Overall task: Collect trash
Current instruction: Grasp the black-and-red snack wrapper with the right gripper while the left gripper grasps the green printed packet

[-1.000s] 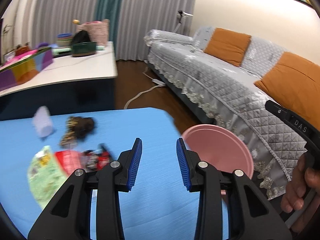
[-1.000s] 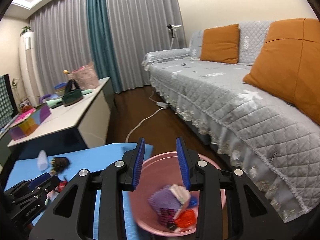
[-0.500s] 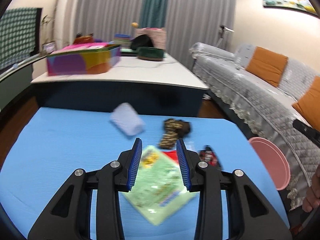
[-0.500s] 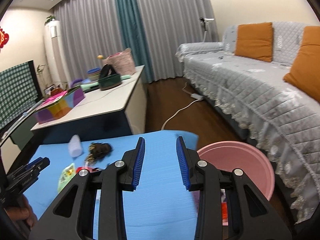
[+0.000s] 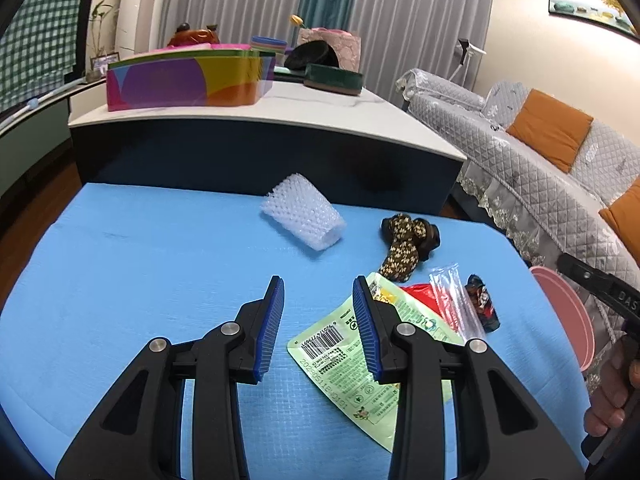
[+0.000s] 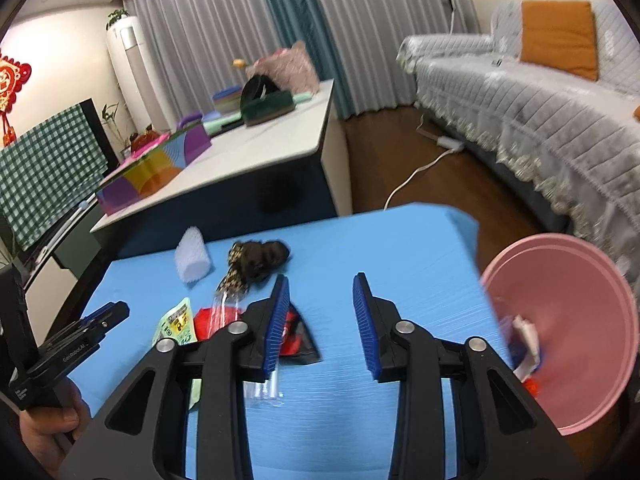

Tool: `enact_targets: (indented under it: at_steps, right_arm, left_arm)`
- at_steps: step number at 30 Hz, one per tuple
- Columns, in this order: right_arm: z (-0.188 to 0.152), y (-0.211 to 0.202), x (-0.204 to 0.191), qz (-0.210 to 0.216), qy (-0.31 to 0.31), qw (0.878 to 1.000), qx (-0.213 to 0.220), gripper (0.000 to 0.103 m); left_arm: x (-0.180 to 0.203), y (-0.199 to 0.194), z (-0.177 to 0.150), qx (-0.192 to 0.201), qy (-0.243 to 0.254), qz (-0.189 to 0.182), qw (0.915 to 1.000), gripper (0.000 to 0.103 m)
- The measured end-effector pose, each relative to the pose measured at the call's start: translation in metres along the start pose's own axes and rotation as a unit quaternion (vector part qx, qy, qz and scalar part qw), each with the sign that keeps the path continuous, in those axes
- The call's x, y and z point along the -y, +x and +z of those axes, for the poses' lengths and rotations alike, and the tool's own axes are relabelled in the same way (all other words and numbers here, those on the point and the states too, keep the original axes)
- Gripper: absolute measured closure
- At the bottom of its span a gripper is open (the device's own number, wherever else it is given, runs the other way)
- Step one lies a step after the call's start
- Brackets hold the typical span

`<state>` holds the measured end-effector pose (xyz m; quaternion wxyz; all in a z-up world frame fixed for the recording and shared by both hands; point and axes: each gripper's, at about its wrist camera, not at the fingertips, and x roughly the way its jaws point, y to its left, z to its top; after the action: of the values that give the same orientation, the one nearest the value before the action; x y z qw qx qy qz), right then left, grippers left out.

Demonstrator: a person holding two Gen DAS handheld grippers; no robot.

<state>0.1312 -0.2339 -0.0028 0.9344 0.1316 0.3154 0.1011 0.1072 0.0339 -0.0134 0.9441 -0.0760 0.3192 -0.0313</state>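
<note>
Trash lies on the blue table [image 5: 140, 264]: a white foam net sleeve [image 5: 303, 211], a brown patterned scrunchie [image 5: 406, 244], a green packet [image 5: 352, 364], a red wrapper [image 5: 420, 294], a clear plastic sleeve [image 5: 454, 300] and a dark candy wrapper [image 5: 484, 302]. My left gripper [image 5: 319, 322] is open and empty, just left of the green packet. My right gripper [image 6: 321, 320] is open and empty above the table, right of the dark wrapper [image 6: 298, 340]. The pink bin [image 6: 576, 280] at the table's right edge holds several trash pieces.
A white-topped counter [image 5: 280, 108] with a colourful box [image 5: 188, 80] and bowls stands behind the table. A grey sofa [image 5: 540, 184] with orange cushions is to the right. A white cable [image 6: 416, 172] lies on the wooden floor.
My left gripper swung left from the bin side to the trash pile and came down beside the green packet. My right gripper moved from over the bin back over the table.
</note>
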Motion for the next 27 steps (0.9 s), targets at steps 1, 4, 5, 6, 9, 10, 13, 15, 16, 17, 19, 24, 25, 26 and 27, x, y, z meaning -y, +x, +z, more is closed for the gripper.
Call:
enact_targets:
  at_steps: [1, 4, 5, 6, 9, 10, 13, 15, 16, 17, 19, 24, 25, 26, 27]
  right_arm:
    - [-0.001, 0.007, -0.001, 0.003, 0.002, 1.000, -0.008, 0.058]
    - [-0.006, 0.025, -0.004, 0.016, 0.007, 0.999, -0.030, 0.051]
    - [-0.007, 0.030, -0.004, 0.019, 0.008, 0.999, -0.035, 0.047]
    - [-0.008, 0.034, -0.005, 0.022, 0.008, 0.999, -0.040, 0.046]
    - [-0.011, 0.048, -0.008, 0.035, 0.011, 0.998, -0.058, 0.038]
    - [-0.011, 0.052, -0.009, 0.041, 0.012, 0.997, -0.064, 0.035]
    - [-0.013, 0.062, -0.012, 0.048, 0.006, 0.996, -0.078, 0.033]
    - [-0.015, 0.068, -0.013, 0.052, 0.006, 0.995, -0.088, 0.032]
    - [-0.016, 0.072, -0.014, 0.055, 0.006, 0.994, -0.095, 0.032]
    - [-0.017, 0.075, -0.015, 0.057, 0.004, 0.993, -0.101, 0.032]
    - [-0.020, 0.080, -0.018, 0.058, -0.001, 0.992, -0.110, 0.032]
    - [-0.025, 0.084, -0.026, 0.058, -0.022, 0.990, -0.127, 0.034]
    - [-0.025, 0.084, -0.027, 0.057, -0.024, 0.990, -0.128, 0.036]
    - [-0.025, 0.084, -0.028, 0.058, -0.027, 0.990, -0.129, 0.042]
    - [-0.026, 0.083, -0.029, 0.056, -0.030, 0.990, -0.129, 0.045]
  left_arm:
    - [0.000, 0.003, 0.000, -0.004, 0.003, -0.003, 1.0000, 0.068]
    - [0.000, 0.011, -0.001, -0.014, 0.009, -0.015, 0.9997, 0.068]
    - [0.000, 0.015, 0.000, -0.019, 0.010, -0.020, 0.9996, 0.068]
    - [0.001, 0.019, 0.000, -0.023, 0.012, -0.023, 0.9994, 0.068]
    - [0.001, 0.031, 0.000, -0.035, 0.013, -0.031, 0.9988, 0.067]
    - [0.000, 0.034, 0.000, -0.038, 0.012, -0.033, 0.9986, 0.066]
    - [-0.001, 0.044, 0.000, -0.053, 0.011, -0.042, 0.9976, 0.066]
    - [0.000, 0.049, -0.001, -0.062, 0.013, -0.047, 0.9969, 0.066]
    - [0.000, 0.051, -0.001, -0.066, 0.014, -0.048, 0.9966, 0.066]
    - [0.001, 0.054, -0.001, -0.071, 0.016, -0.051, 0.9960, 0.066]
    - [0.001, 0.057, -0.002, -0.077, 0.016, -0.052, 0.9956, 0.066]
    - [-0.001, 0.062, -0.006, -0.092, 0.008, -0.066, 0.9936, 0.066]
    - [-0.001, 0.062, -0.007, -0.096, 0.005, -0.072, 0.9928, 0.066]
    - [-0.002, 0.062, -0.007, -0.097, 0.004, -0.075, 0.9924, 0.066]
    - [-0.002, 0.061, -0.008, -0.098, 0.003, -0.078, 0.9921, 0.066]
